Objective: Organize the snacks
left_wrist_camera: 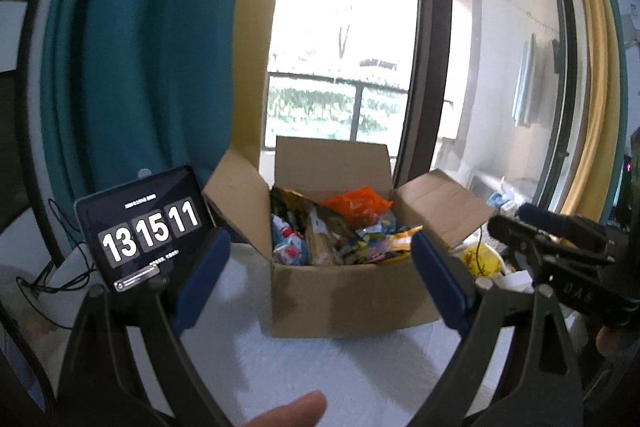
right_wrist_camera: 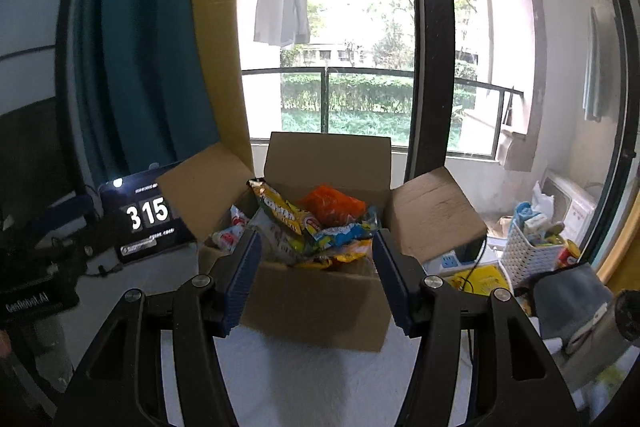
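White table point(right_wrist_camera: 320, 379) stands before a balcony window point(right_wrist_camera: 352, 27). On it, the open cardboard box point(right_wrist_camera: 320, 307) holds snacks point(right_wrist_camera: 320, 227). Left gripper point(left_wrist_camera: 320, 267) and right gripper point(right_wrist_camera: 316, 279) are spread, empty.

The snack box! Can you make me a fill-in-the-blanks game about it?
1. The cardboard box has its flaps ____.
2. The packet at the back of the box is coloured ____.
3. Left of the box stands a tablet showing a ____.
4. Both hand-held grippers, left and right, hold ____.

Missing words: open; orange; clock; nothing
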The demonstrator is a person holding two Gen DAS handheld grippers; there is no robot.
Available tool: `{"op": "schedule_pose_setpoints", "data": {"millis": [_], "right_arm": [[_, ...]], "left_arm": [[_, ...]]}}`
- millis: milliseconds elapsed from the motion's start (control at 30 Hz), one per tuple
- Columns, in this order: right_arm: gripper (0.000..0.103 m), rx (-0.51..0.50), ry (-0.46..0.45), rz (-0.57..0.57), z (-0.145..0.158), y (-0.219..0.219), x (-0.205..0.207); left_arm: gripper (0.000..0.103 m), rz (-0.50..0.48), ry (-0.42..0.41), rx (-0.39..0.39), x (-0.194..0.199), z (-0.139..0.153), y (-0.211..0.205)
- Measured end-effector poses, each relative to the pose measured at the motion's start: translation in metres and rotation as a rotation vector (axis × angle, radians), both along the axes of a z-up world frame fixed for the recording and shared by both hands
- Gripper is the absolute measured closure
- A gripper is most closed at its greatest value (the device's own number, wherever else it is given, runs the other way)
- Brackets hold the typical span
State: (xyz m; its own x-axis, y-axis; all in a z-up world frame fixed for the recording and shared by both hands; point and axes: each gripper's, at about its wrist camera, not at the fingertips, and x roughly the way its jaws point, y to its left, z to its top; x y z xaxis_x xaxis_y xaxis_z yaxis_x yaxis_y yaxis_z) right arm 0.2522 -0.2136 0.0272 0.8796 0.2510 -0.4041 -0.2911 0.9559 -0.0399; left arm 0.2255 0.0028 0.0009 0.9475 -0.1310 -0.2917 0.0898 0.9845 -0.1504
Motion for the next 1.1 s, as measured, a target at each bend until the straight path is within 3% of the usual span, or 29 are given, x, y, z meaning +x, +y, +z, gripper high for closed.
{"op": "schedule_pose_setpoints", "data": {"millis": [233, 433, 533, 800, 1100], "right_arm": [[0.041, -0.004, -0.005, 0.005, -0.014, -0.005, -0.043], [0.036, 0.013, -0.042, 0.014, -0.035, -0.006, -0.076], [0.035, 0.030, -0.038, 0.017, -0.047, -0.006, -0.084], [0.035, 0.038, -0.058, -0.058, -0.069, -0.007, -0.120], [0.035, -0.009, -0.084, -0.133, -0.077, -0.012, -0.175]], "left_arm": [[0.010, 0.029, -0.106, 0.054, -0.050, -0.016, -0.007], [0.010, 0.003, -0.123, 0.064, -0.077, -0.039, -0.005], [0.010, -0.011, -0.092, 0.044, -0.082, -0.051, 0.000], [0.010, -0.013, -0.072, 0.021, -0.117, -0.073, 0.009], [0.010, -0.053, -0.120, 0.033, -0.162, -0.072, 0.010]]}}
